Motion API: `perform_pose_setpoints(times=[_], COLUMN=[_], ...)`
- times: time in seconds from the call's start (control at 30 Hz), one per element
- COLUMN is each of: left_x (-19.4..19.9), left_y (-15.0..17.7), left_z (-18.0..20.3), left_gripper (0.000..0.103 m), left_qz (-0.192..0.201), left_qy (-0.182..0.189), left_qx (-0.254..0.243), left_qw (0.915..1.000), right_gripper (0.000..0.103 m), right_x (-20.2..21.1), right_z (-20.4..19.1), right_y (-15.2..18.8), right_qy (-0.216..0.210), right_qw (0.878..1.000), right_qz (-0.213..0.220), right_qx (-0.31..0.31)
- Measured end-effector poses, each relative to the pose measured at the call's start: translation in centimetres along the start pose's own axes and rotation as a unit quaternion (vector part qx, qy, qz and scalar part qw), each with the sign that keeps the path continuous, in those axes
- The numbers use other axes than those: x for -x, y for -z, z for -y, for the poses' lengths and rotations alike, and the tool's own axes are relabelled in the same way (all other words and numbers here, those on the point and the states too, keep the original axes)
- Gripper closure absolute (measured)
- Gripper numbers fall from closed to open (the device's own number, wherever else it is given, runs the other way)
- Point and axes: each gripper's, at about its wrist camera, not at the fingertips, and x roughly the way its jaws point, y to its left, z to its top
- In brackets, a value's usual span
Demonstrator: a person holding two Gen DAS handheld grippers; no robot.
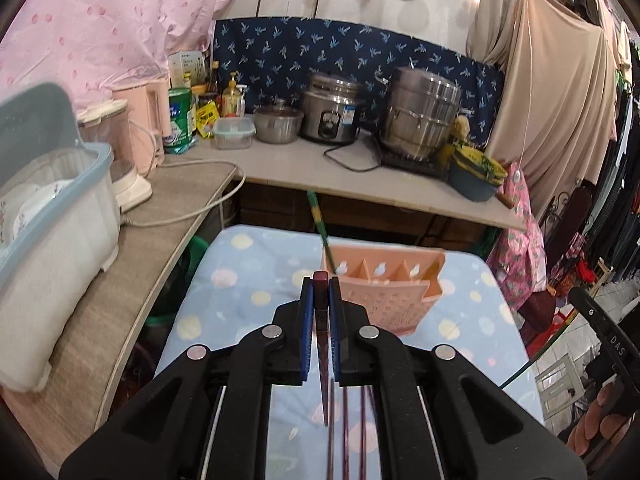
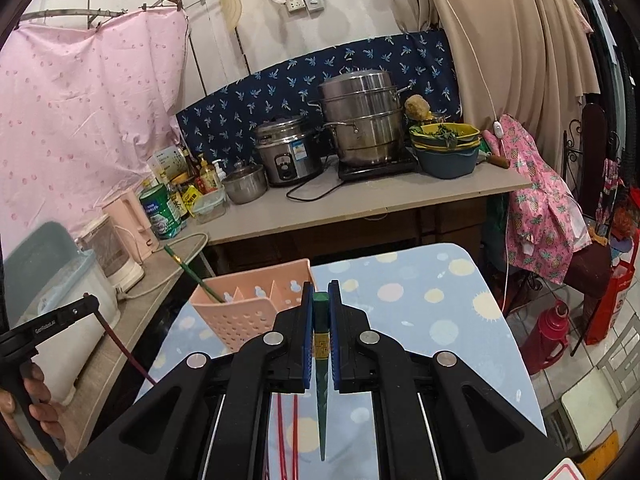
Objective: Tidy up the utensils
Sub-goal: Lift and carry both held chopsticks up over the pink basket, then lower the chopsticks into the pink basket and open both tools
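Pink plastic utensil holder (image 1: 384,280) with perforated front wall and several compartments, standing on a table covered by a pale blue cloth (image 1: 248,276) printed with pastel dots. One green chopstick (image 1: 320,224) already leaning out of the holder's leftmost compartment, upper end tilted away over the table edge.

Left gripper (image 1: 321,284): blue-padded jaws narrowed onto a dark maroon chopstick (image 1: 321,308), thick end just past the fingertips, thin end trailing back beneath the camera. Seen from the right wrist view, same gripper at far left (image 2: 86,305), the maroon stick slanting down from it, well to the left of the holder. Further dark red chopsticks (image 1: 362,432) lying on the cloth below.

Right gripper (image 2: 321,292): jaws likewise pinched on a dark green chopstick (image 2: 321,316) bearing a gold band, thick end forward, tip pointing back toward the camera. Red chopsticks (image 2: 288,432) flat on the cloth underneath. Holder (image 2: 248,300) ahead and left of these fingertips, apart from them.

Background: grey counter (image 1: 304,168) carrying a rice cooker (image 1: 332,108), stacked steel steamer pot (image 1: 420,112), small steel pot (image 1: 278,122), bottles and tins; dish rack with blue rim (image 1: 52,200) at left.
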Motion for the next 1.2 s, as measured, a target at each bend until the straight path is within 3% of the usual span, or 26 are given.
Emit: perform_pose_setpoints(times=[0.37, 0.67, 0.87, 1.2], left_x=[1.2, -1.2, -3.3, -7.9], left_y=[-8.6, -11.7, -11.5, -8.7], left_z=[1.9, 2.7, 2.5, 1.1], left_gripper=[0.096, 0.096, 0.096, 0.096], left_qz=[0.077, 0.092, 0.080, 0.032], left_qy=[0.017, 0.004, -0.003, -0.012], left_qx=[0.013, 0.005, 0.000, 0.002], left_qw=[0.9968, 0.9957, 0.9968, 0.9994], right_gripper=[0.096, 0.096, 0.096, 0.096], right_x=[-0.9, -3.4, -6.5, -13.3], right_z=[-2.8, -5.6, -6.9, -7.0], right_y=[-8.6, -13.1, -12.6, -7.7], right_qy=[-0.034, -0.056, -0.061, -0.043], right_qw=[0.997, 0.994, 0.995, 0.999], right_qz=[0.073, 0.095, 0.072, -0.008], right_qx=[-0.004, 0.007, 0.015, 0.030])
